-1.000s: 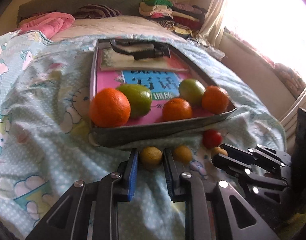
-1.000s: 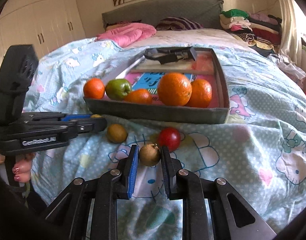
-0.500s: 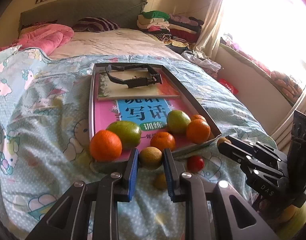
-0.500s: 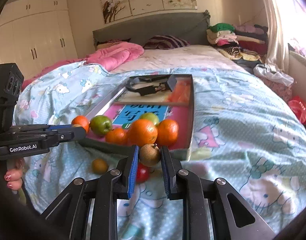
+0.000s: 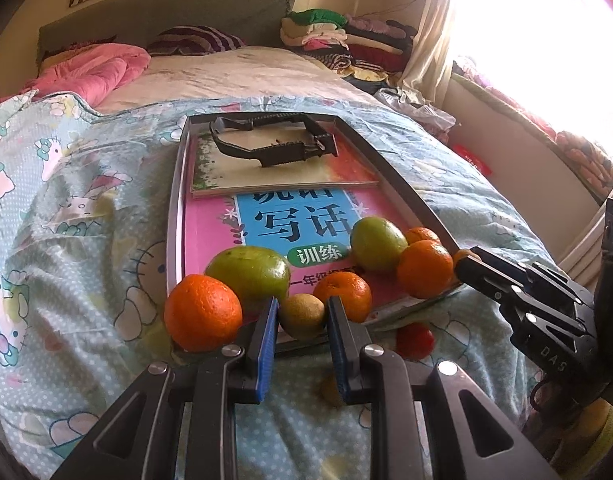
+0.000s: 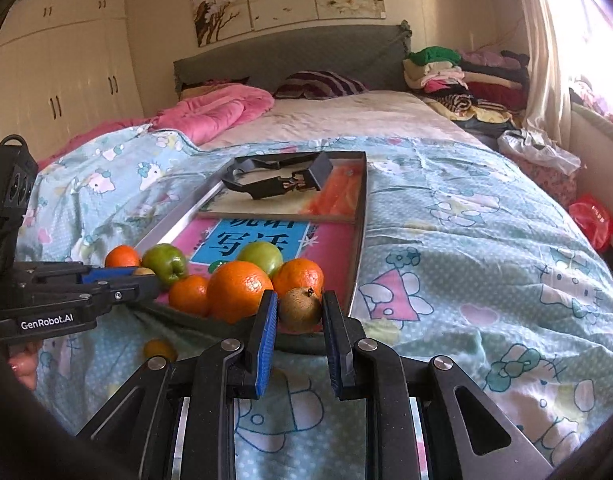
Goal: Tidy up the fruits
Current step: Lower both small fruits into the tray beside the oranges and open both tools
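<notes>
A grey tray [image 5: 398, 176] lies on the bed, with books, oranges [image 5: 202, 312] and green fruits [image 5: 248, 272] at its near end. My left gripper [image 5: 301, 320] is shut on a small brown-green fruit [image 5: 302, 316], held above the tray's near rim. My right gripper [image 6: 296, 312] is shut on a small brown fruit [image 6: 300, 308], held above the tray's near right corner [image 6: 354, 280]. A red fruit [image 5: 414, 340] and a small yellow fruit [image 6: 160, 350] lie on the blanket in front of the tray.
A black clip-like object [image 5: 274, 144] lies on a book at the tray's far end. The bed has a Hello Kitty blanket [image 6: 486, 248], a pink quilt [image 6: 214, 112] and folded clothes [image 6: 458, 72] near the window.
Both grippers have lifted off the blanket with their small fruits and moved forward over the tray's near edge.
</notes>
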The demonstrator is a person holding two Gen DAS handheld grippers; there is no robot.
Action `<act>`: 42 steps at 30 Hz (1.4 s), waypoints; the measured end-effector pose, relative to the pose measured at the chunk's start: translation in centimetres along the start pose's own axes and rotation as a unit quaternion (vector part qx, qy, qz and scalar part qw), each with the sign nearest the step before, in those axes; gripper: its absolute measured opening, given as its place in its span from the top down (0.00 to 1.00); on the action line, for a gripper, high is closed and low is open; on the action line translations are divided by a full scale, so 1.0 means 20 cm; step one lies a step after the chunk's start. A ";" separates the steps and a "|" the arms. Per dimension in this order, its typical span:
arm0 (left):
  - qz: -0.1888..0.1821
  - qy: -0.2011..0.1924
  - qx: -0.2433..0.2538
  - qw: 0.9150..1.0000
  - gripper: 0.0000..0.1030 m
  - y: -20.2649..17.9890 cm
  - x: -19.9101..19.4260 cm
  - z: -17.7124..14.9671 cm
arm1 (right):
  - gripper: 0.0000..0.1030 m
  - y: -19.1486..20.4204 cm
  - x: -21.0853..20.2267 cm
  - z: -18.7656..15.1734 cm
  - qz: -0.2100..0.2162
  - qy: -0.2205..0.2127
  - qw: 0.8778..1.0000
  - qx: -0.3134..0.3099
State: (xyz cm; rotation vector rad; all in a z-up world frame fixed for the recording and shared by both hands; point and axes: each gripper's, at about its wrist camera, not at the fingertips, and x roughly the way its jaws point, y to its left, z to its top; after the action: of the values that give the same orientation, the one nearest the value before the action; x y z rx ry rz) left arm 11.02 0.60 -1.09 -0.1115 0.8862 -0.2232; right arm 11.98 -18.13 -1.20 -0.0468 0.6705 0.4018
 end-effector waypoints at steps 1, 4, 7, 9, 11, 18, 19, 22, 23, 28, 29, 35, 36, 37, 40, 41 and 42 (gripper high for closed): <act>0.001 0.001 0.000 1.000 0.76 0.00 0.01 0.00 | 0.78 0.00 0.01 0.00 0.001 0.001 1.000 0.002; -0.001 0.003 0.000 1.000 0.76 0.00 0.03 0.01 | 0.78 -0.01 0.02 0.00 -0.002 0.003 1.000 0.004; 0.000 0.002 0.003 1.000 0.76 -0.01 0.04 0.01 | 0.78 -0.01 0.04 0.00 0.000 0.005 1.000 0.007; 0.000 0.002 0.004 1.000 0.76 -0.01 0.04 0.01 | 0.78 0.00 0.05 0.00 -0.001 0.007 1.000 0.004; 0.000 0.001 0.004 1.000 0.76 -0.01 0.04 0.01 | 0.78 0.00 0.05 0.00 0.000 0.007 1.000 0.005; 0.002 0.000 0.006 1.000 0.76 -0.02 0.05 0.01 | 0.78 -0.01 0.07 0.00 0.000 0.007 1.000 0.008; 0.002 0.000 0.006 1.000 0.76 -0.02 0.05 0.01 | 0.78 -0.01 0.07 0.00 0.001 0.006 1.000 0.009; 0.002 -0.001 0.005 1.000 0.76 -0.02 0.04 0.01 | 0.78 -0.02 0.07 0.00 0.001 0.005 1.000 0.013; 0.002 -0.001 0.005 1.000 0.76 -0.02 0.04 0.01 | 0.78 -0.02 0.07 0.00 0.002 0.004 1.000 0.014; 0.002 -0.001 0.005 1.000 0.76 -0.02 0.05 0.01 | 0.75 -0.03 0.07 0.00 0.001 0.002 1.000 0.016; 0.002 -0.001 0.004 1.000 0.76 -0.02 0.05 0.01 | 0.74 -0.03 0.07 0.00 0.002 0.002 1.000 0.018; 0.003 -0.002 0.008 1.000 0.76 -0.02 0.04 0.01 | 0.66 -0.02 0.04 0.00 0.005 -0.009 1.000 0.019; 0.003 -0.002 0.008 1.000 0.76 -0.02 0.04 0.01 | 0.66 -0.02 0.04 0.00 0.003 -0.011 1.000 0.017; 0.002 -0.003 0.008 1.000 0.76 -0.02 0.04 0.01 | 0.66 -0.02 0.04 0.00 0.001 -0.012 1.000 0.015; 0.003 -0.003 0.008 1.000 0.76 -0.02 0.04 0.01 | 0.63 -0.02 0.03 -0.01 -0.012 -0.014 1.000 0.012; 0.002 -0.002 0.008 1.000 0.76 -0.02 0.04 0.01 | 0.62 -0.02 0.03 -0.01 -0.014 -0.014 1.000 0.014; 0.003 -0.002 0.008 1.000 0.76 -0.02 0.04 0.01 | 0.62 -0.03 0.02 -0.01 -0.014 -0.013 1.000 0.018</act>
State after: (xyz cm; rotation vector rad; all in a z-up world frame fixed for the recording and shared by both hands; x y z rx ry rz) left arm 11.59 0.07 -1.42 -0.0942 0.8797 -0.2250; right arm 12.41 -18.57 -1.72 -0.0165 0.6497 0.3617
